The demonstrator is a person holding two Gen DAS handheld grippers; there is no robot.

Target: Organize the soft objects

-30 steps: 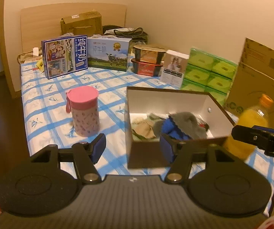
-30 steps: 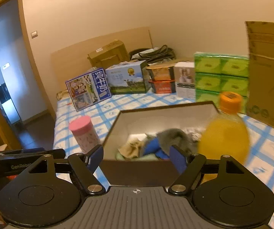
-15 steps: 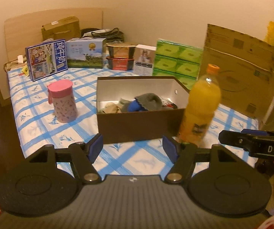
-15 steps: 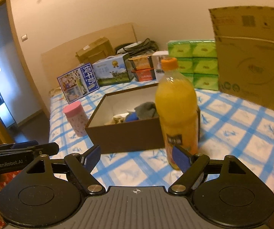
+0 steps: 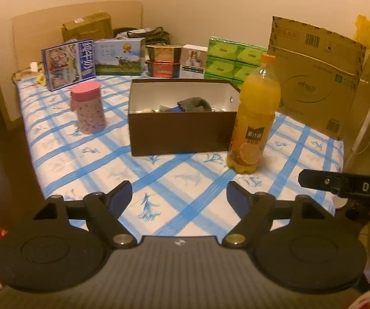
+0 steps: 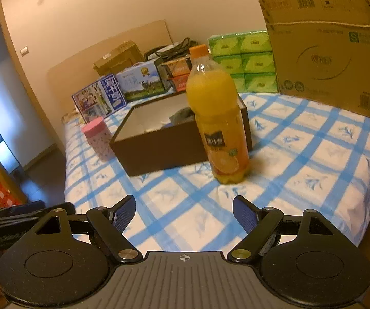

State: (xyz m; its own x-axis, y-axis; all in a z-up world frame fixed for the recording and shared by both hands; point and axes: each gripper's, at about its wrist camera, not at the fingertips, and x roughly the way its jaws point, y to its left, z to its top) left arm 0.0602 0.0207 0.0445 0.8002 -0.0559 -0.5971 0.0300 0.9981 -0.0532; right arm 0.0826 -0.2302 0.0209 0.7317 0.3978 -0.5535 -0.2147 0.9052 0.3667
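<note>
I see the brown box [image 5: 182, 134] of soft objects [image 5: 192, 104] ahead, well beyond both grippers, long side facing me. Left gripper [image 5: 179, 198] has just been opening, nothing between its fingers; right gripper [image 6: 184, 212] also gapes empty, neither clearly nearer.

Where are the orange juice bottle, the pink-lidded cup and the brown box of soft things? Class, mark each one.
orange juice bottle [image 5: 258, 103], left wrist view, on its juice-filled body.
pink-lidded cup [image 5: 91, 114], left wrist view, on its patterned side.
brown box [image 5: 182, 132], left wrist view, on its near wall.

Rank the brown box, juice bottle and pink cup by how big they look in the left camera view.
1. brown box, largest.
2. juice bottle; it stands nearer the camera, which may flatter it.
3. pink cup, smallest.
</note>
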